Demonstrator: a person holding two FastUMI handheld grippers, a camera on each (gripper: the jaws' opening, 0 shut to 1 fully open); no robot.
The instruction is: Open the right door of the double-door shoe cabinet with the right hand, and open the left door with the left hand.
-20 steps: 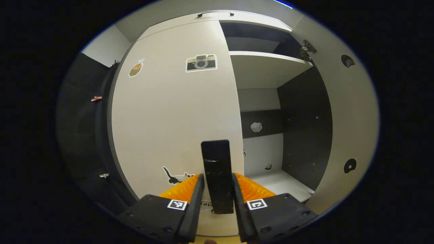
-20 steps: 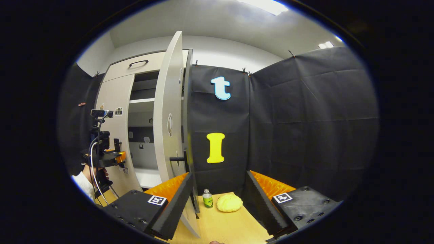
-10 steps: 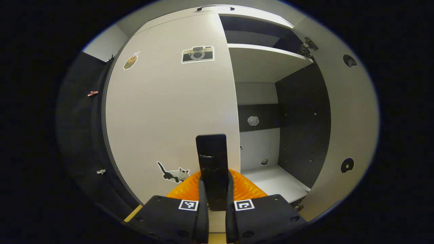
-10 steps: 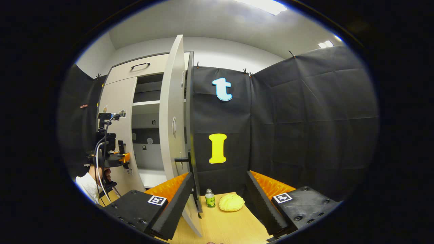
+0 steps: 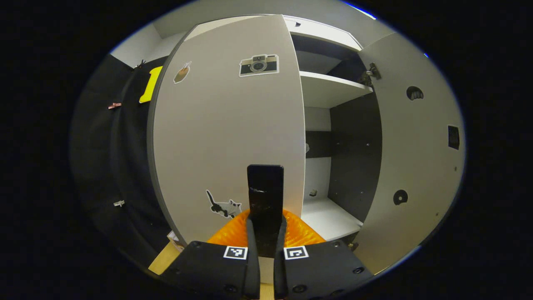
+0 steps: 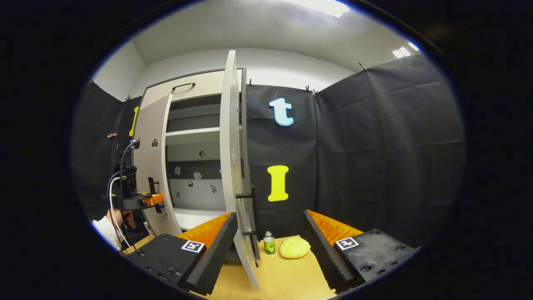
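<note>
The left claw (image 5: 265, 233) is clamped on the dark upright handle (image 5: 265, 196) of the left door (image 5: 229, 133), both fingers pressed against its lower part. That door is judged slightly ajar, since the right gripper view shows its free edge standing off the cabinet front. The pull is best made along an arc about the hinges on the door's far side, with the grip held square so the handle is not twisted out from between the pads.

The right door (image 6: 233, 166) is seen swung wide, edge-on, and the right claw (image 6: 270, 250) hangs with its jaws spread and nothing between them, just beside that door's lower edge.

From the left gripper view, the stickers on the left door and the white shelf (image 5: 333, 85) inside the shoe cabinet (image 5: 354, 146) are given close up. From the right gripper view, the left claw is caught from the side with a hand (image 6: 118, 216) behind it, and a small bottle (image 6: 269, 243) and a yellow bun-like item (image 6: 295, 247) are seen on the wooden worktop (image 6: 287, 279).
</note>
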